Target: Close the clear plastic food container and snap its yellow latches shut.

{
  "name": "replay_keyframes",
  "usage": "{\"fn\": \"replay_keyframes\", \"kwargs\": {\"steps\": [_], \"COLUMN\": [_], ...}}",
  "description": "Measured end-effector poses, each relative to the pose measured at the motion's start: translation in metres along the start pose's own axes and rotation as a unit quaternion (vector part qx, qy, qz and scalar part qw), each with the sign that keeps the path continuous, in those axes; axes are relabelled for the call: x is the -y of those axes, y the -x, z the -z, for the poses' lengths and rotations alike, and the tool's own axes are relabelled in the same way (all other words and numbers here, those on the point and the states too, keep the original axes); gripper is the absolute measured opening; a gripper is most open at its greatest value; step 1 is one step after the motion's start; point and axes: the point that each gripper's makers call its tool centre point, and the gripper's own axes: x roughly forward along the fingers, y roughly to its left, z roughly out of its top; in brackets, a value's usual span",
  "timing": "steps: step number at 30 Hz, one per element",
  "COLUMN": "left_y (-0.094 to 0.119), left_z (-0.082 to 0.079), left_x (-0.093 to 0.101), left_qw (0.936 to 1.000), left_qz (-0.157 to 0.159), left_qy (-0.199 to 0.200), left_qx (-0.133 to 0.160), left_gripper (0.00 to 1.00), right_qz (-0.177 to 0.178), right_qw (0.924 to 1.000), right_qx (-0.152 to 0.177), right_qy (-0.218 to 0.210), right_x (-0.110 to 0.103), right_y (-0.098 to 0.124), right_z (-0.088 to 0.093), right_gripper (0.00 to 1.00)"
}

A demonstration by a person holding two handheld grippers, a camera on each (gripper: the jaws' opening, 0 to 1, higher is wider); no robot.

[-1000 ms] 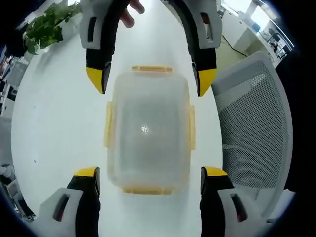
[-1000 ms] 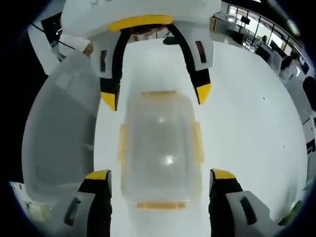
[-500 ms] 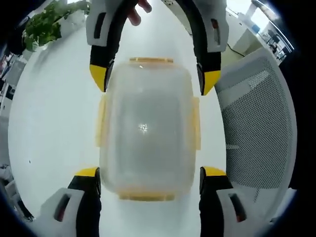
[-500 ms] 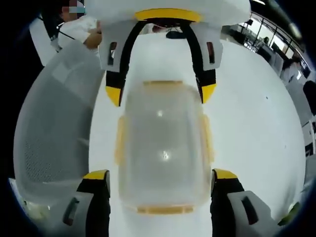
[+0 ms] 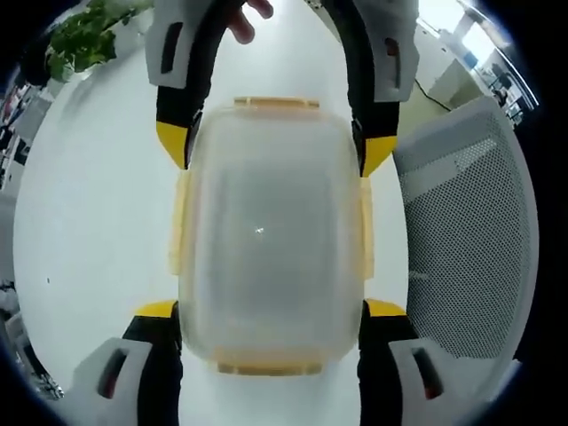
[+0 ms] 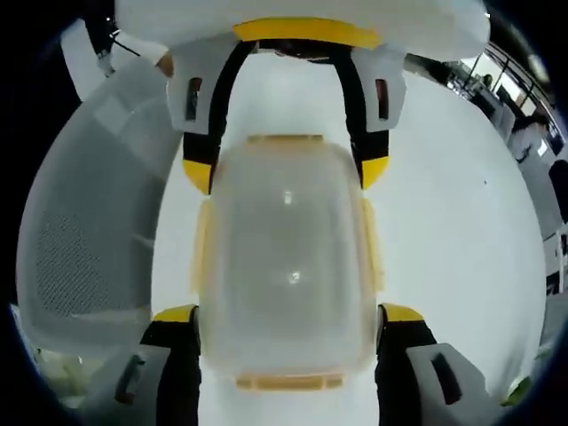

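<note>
In the left gripper view the left claw stands spread, its two yellow-tipped jaws rising on either side of the near end of the container. The jaws flank the container's near corners; whether they touch its walls I cannot tell. The container lies between the two claws on the white counter, lid on, its long axis running straight ahead from the claw. Yellow latches run along both long sides, with another at the near end and one at the far end; whether they are snapped down I cannot tell. Just beyond the container's far corners the right claw comes in from the top, its jaws spread and their yellow tips beside the far corners. A fingertip shows between its arms at the top edge. To the right of the claw stands a mesh chair; far ahead to the left is a green plant.

In the right gripper view the right claw is spread around the near end of the container, with latches along the sides. At the far end the left claw is spread too, tips by the far corners. The chair is to the left, the counter to the right.
</note>
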Motion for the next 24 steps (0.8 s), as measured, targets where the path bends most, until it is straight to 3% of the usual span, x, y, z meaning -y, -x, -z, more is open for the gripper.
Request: {"fn": "replay_keyframes", "kwargs": {"steps": [4, 9, 24], "left_y": [0.0005, -0.0001, -0.0008], "left_z": [-0.0011, -0.0013, -0.0007], "left_x": [0.0003, -0.0005, -0.0019], "left_qw": [1.0, 0.9999, 1.0], "left_qz": [-0.002, -0.003, -0.001], "left_qy": [0.005, 0.006, 0.007], "left_qx": [0.006, 0.011, 0.005], "left_gripper": [0.81, 0.8, 0.8], "right_qz": [-0.002, -0.002, -0.006], "right_qw": [0.9997, 0.9999, 0.9998], "right_qx": [0.023, 0.011, 0.017], "right_qy": [0.004, 0.005, 0.003], "right_x": [0.0014, 0.0009, 0.0028], "right_y": [0.0016, 0.0005, 0.0], "right_z": [-0.0003, -0.0013, -0.0015], "right_gripper": [0.81, 0.81, 0.81]}}
